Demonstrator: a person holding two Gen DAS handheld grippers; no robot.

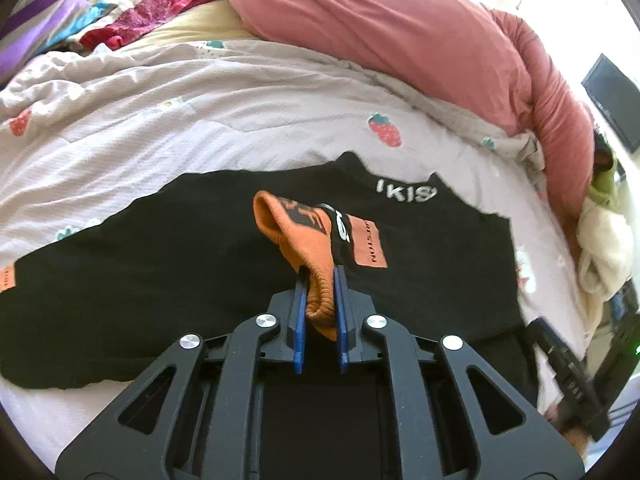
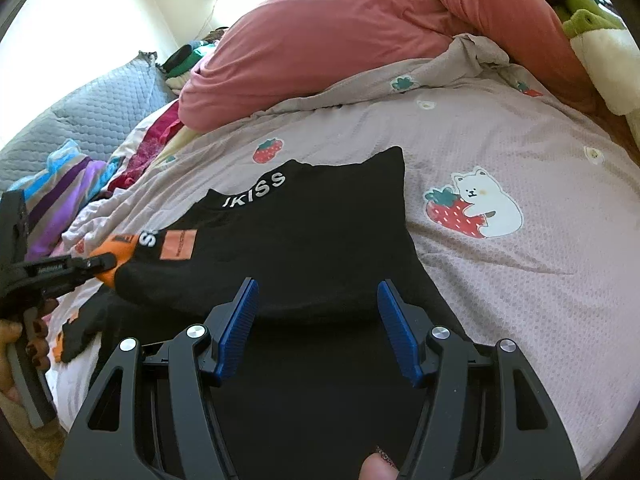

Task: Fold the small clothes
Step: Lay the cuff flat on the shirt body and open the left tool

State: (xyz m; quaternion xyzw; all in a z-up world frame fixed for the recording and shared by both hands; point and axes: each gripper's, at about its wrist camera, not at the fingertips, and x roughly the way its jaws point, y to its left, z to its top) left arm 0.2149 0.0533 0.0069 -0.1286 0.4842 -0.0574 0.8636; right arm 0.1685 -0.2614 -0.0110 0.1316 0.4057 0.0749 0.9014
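My left gripper (image 1: 320,280) tilts down, pinching the orange cuff (image 1: 316,276) above the black top (image 1: 160,260) spread on the strawberry-print bedcover (image 1: 160,128). My right gripper (image 2: 316,296) (jaws apart, empty) hovers over the top's near edge; only its camera shows the hand (image 2: 16,356) carrying the left tool

black garment (image 2: 312,232) collar: white "IKISS" | orange patch (image 2: 178,245): dark lettering, perhaps "QUESTION", too small to confirm
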